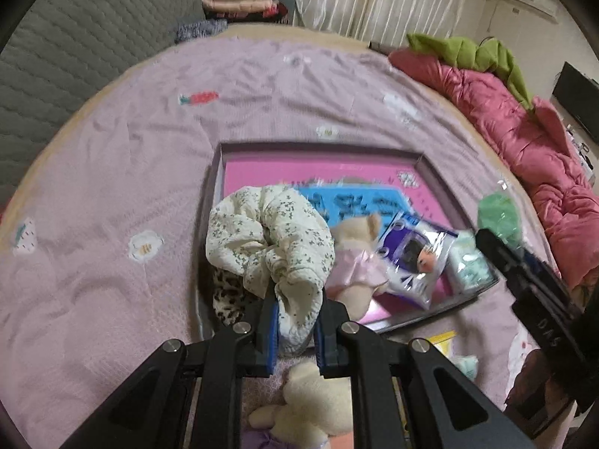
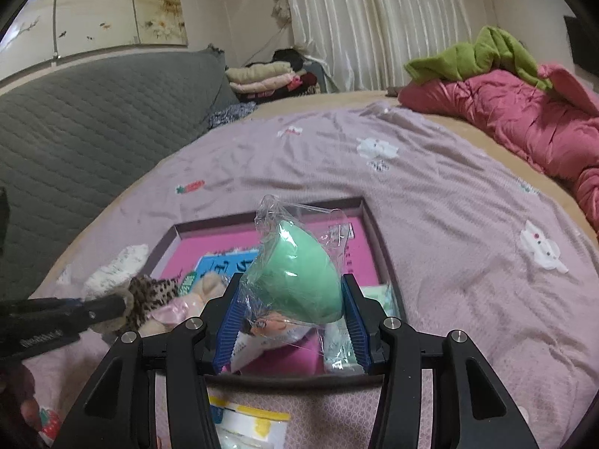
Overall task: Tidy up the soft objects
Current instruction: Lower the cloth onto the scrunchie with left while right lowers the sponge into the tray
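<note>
We found bed (image 1: 112,187) under lilac sheet, pink quilt (image 2: 524,119) along far edge. Shallow tray (image 1: 430,172) with pink floor lay on sheet. We noted floral scrunchie (image 1: 269,232) draped over tray's near-left rim, its tail clamped between left gripper (image 1: 295,321) jaws. Plush doll (image 1: 355,262) and doll packet (image 1: 415,258) lay in tray beside it. We saw right gripper (image 2: 292,299) closed on wrapped green sponge (image 2: 303,273), held above tray. Second plush toy (image 1: 310,400) lay on sheet below left gripper.
</note>
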Available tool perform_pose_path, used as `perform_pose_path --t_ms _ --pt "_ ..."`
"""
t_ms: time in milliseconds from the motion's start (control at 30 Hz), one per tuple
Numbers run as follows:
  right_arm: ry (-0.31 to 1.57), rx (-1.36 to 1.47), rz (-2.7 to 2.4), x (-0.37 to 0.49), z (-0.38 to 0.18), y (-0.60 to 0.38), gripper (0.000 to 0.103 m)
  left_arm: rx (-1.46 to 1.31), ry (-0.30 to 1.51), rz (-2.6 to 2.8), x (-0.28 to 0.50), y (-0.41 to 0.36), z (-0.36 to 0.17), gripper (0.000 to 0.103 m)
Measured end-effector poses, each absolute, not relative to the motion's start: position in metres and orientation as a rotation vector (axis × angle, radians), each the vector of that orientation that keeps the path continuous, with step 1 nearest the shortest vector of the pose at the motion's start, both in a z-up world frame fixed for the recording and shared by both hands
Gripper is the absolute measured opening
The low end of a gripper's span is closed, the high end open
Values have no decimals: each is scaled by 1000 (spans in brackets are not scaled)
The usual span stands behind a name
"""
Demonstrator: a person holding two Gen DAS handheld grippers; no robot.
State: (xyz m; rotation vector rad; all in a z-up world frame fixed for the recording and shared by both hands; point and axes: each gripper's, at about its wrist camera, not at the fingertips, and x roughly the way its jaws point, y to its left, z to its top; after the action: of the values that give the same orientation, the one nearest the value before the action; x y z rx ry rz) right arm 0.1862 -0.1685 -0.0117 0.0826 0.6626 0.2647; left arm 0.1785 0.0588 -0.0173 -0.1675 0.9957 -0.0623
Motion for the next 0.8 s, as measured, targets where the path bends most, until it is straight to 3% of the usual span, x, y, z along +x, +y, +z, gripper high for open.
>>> perform_pose_path --t_ms 267,800 --pt "698 51 278 191 -28 -163 52 -192 1085 -110 182 53 -46 15" --pt "793 24 277 204 -60 -153 55 -262 1079 -86 187 59 -49 19"
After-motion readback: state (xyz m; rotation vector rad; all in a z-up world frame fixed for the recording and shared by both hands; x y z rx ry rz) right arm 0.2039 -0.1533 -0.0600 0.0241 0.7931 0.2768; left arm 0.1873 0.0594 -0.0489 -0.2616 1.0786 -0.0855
